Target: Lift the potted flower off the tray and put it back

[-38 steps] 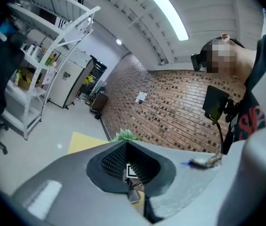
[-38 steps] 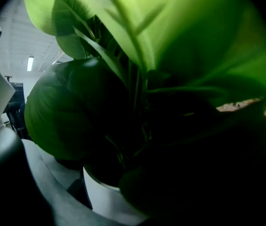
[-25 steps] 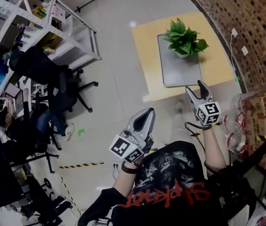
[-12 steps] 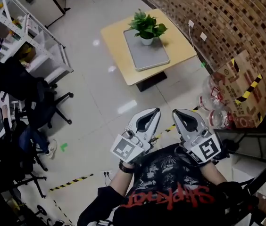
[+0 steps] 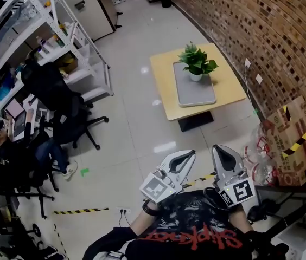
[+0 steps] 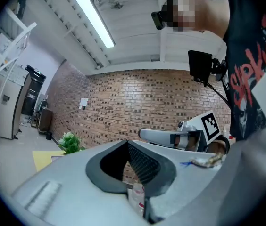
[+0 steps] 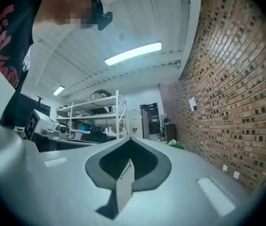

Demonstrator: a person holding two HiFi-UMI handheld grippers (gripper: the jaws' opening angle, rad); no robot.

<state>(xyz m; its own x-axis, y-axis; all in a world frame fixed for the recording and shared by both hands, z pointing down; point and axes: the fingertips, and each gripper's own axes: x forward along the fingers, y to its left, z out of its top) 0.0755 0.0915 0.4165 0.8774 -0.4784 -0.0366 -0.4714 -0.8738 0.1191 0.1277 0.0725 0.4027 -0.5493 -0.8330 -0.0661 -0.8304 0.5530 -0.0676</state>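
Observation:
The potted flower, green leaves in a small white pot, stands at the far end of the grey tray on the yellow table. Both grippers are held close to the person's chest, well short of the table. My left gripper is shut with nothing in it, and so is my right gripper. In the left gripper view the closed jaws point past the flower, small and far off, with the right gripper alongside. The right gripper view shows its shut jaws and the distant flower.
A brick wall runs along the right. A cardboard box and clear plastic containers sit on the floor beside it. White shelving and office chairs stand to the left. Black-and-yellow tape marks the floor.
Both grippers have drawn back from the table's near edge to the chest, and the person has stepped away. The right gripper's jaws have closed. The flower stays on the tray.

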